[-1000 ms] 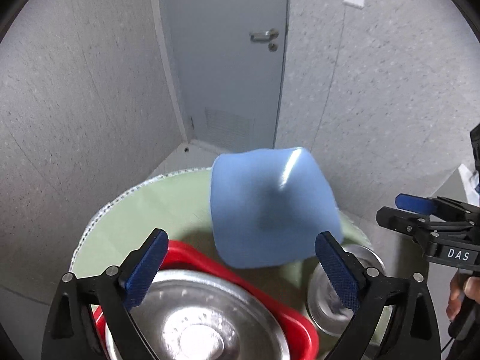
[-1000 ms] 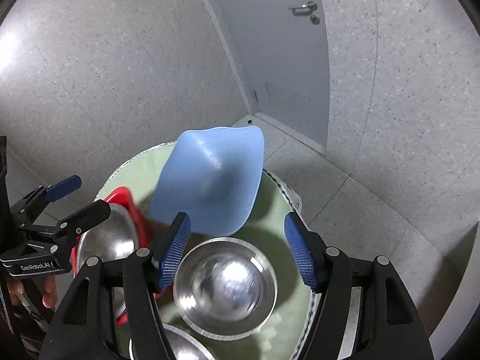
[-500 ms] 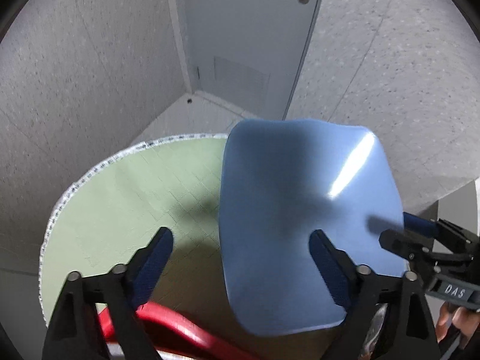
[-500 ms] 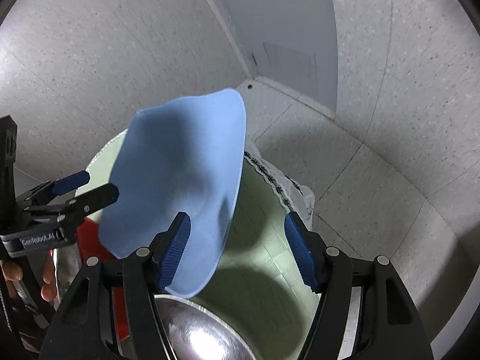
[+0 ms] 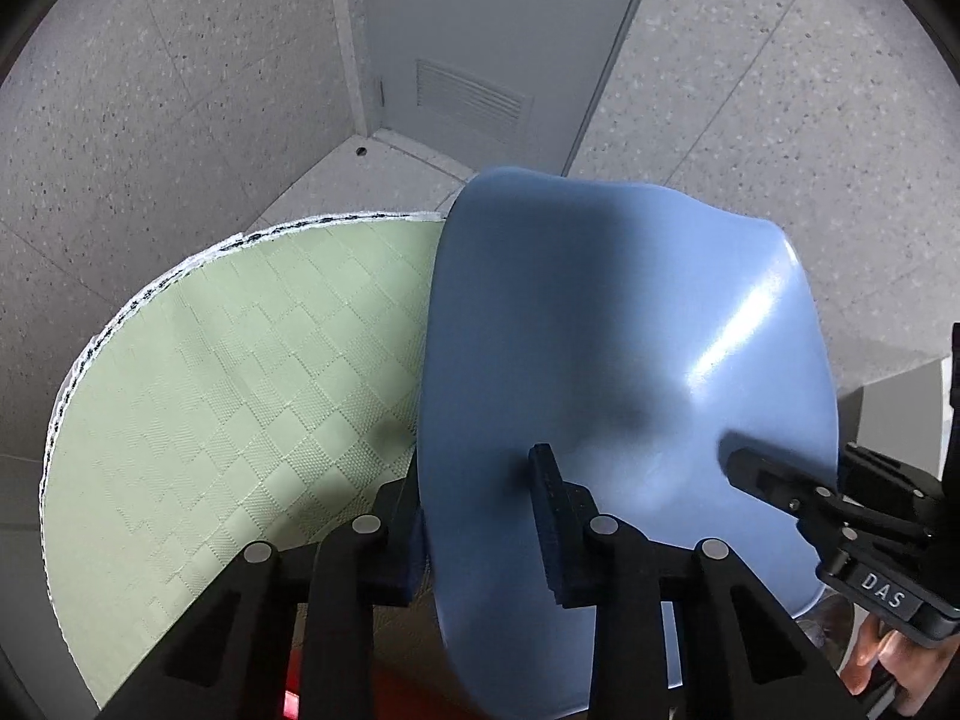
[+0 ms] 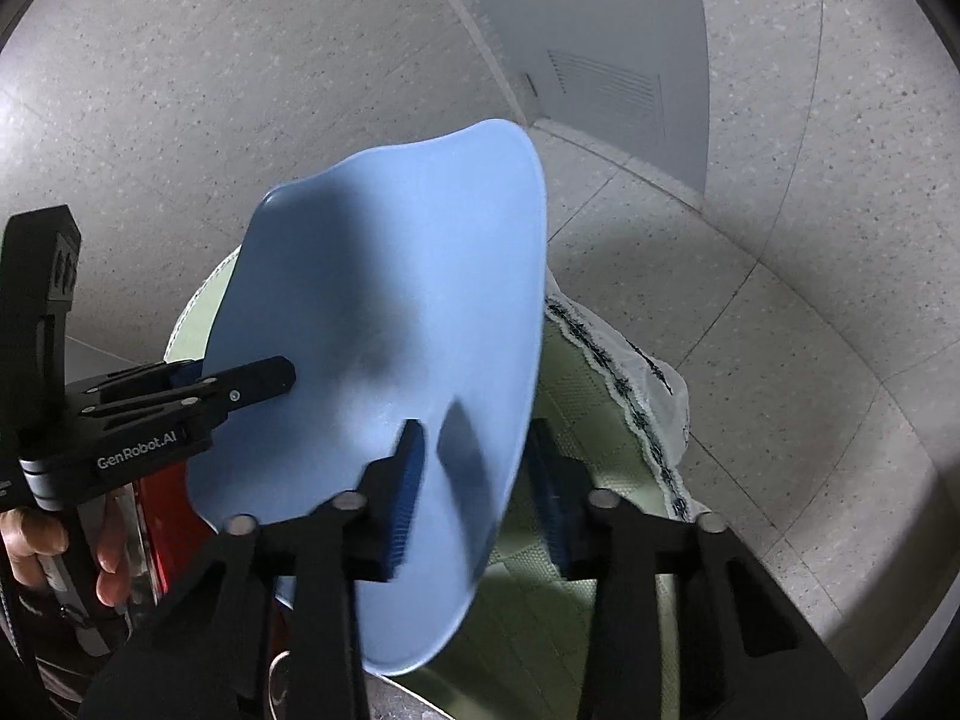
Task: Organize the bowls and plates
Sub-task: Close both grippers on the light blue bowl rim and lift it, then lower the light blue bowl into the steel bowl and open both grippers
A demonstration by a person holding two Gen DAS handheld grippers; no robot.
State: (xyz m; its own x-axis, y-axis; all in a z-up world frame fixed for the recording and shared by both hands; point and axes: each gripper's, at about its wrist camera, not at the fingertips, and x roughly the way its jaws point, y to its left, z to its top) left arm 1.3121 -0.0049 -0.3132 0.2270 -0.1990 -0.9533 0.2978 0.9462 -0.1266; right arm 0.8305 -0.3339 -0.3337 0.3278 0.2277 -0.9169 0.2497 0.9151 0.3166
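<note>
A light blue, squarish plate (image 5: 600,330) hangs tilted over the round table with the green cloth (image 5: 240,390). My left gripper (image 5: 480,480) is closing on the plate's left rim, one pad under the edge and one on its top face. In the right wrist view the same plate (image 6: 390,270) has its right rim between the pads of my right gripper (image 6: 477,450), which is closing on it too. Each gripper shows in the other view: the right gripper (image 5: 780,480) and the left gripper (image 6: 240,375).
A red basin (image 6: 162,510) sits under the plate's left side, with a sliver of a steel bowl (image 6: 390,699) below. The green cloth (image 6: 570,390) hangs over the table edge. Tiled floor, walls and a grey door (image 5: 510,30) lie beyond. A hand (image 6: 24,546) holds the left gripper.
Both grippers came down to the blue plate and closed their wide-open jaws onto its opposite rims. The steel bowls and most of the red basin went out of view behind the plate.
</note>
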